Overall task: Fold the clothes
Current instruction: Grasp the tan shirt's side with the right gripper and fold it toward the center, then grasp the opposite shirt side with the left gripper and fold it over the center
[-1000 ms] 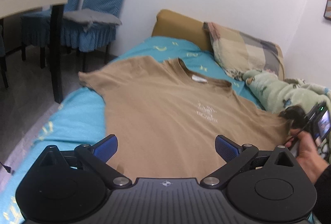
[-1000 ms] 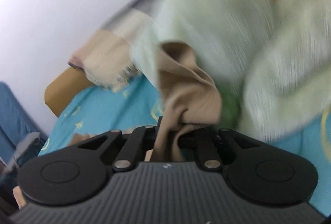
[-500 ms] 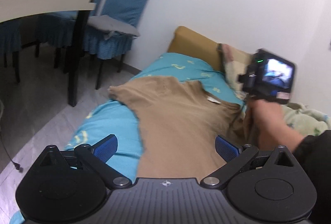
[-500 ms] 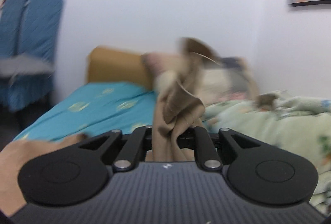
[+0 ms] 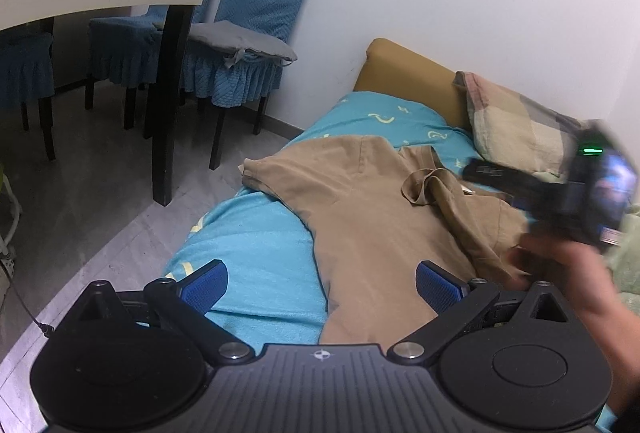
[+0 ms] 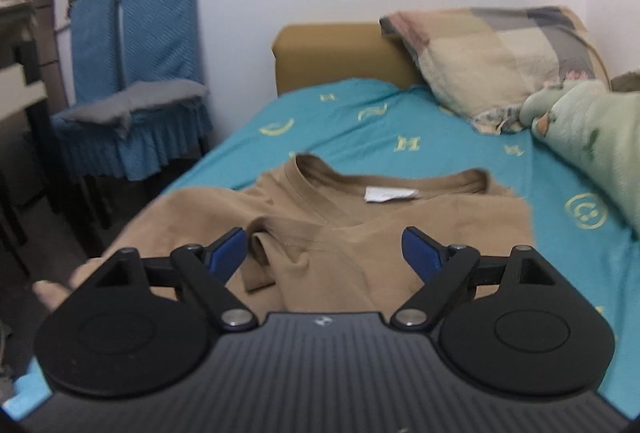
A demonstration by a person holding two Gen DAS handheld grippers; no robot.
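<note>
A tan T-shirt [image 5: 372,217] lies on the turquoise bed sheet [image 5: 256,257], its right sleeve [image 5: 452,201] folded over onto the chest. In the right wrist view the shirt [image 6: 400,229] shows its collar and white label, with the folded sleeve [image 6: 288,253] bunched below. My right gripper [image 6: 322,253] hovers just above that sleeve, its jaws opening wide, no cloth pressed between the pads. From the left wrist view it appears as a blurred black body [image 5: 560,189] held by a hand. My left gripper [image 5: 320,283] stands open over the shirt's left edge, holding nothing.
A patchwork pillow [image 6: 496,61] and a pale green blanket [image 6: 592,137] lie at the bed's far right. A mustard headboard cushion [image 6: 340,53] backs onto the white wall. Blue-covered chairs [image 5: 240,33] and a dark-legged table [image 5: 168,85] stand on the grey floor at left.
The right gripper carried the shirt's right sleeve leftward over the chest, then let go of it and opened. The left gripper drifted leftward, staying open.
</note>
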